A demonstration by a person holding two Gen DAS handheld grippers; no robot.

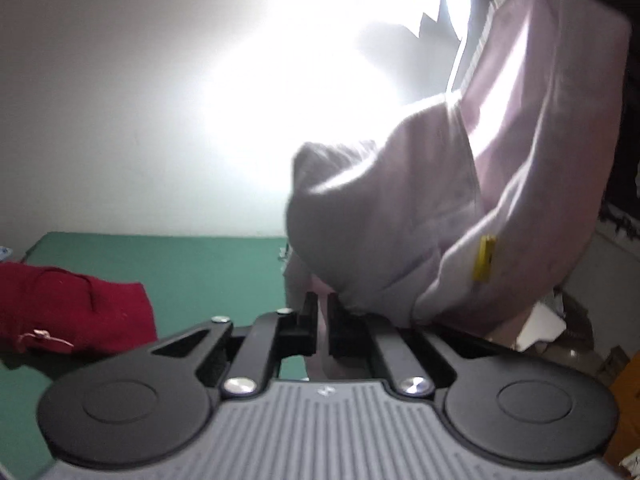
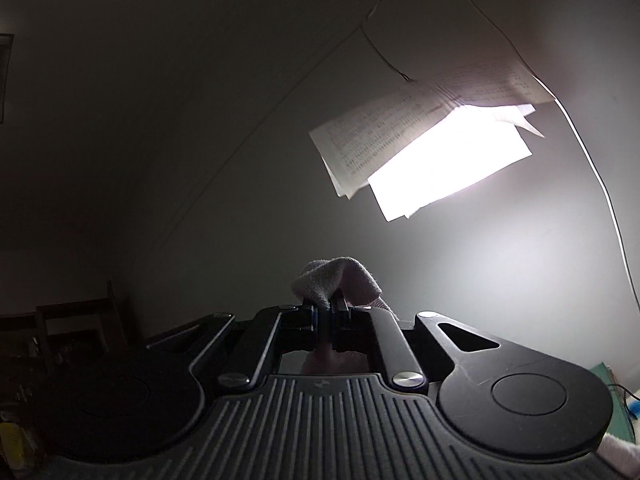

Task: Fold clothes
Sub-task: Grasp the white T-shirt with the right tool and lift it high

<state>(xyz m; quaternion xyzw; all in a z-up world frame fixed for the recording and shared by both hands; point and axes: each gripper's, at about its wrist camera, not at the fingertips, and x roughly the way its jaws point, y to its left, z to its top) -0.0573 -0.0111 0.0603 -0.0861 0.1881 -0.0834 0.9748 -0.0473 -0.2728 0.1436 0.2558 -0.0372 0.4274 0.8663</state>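
Both hand-held grippers clamp the same pale pink garment [image 1: 460,200]: the left hand-held gripper [image 1: 323,312] pinches its lower fold, the right hand-held gripper [image 2: 329,307] grips a bunched corner up toward the paper-shaded lamp [image 2: 448,160]. Cloth hangs lifted above the green tabletop [image 1: 192,264]. Farther left lies a red garment [image 1: 72,308].

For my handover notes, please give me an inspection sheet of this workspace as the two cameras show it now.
Surface: green surface, partly covered.
Job's things: pale pink garment lifted; red garment lying on the green.
Clutter: paper sheets around a bright lamp.
Tongs: left tongs shut on the pink cloth; right tongs shut on a fold of it.
Cables: thin wire along the wall.
Surroundings: plain wall, dark chair.
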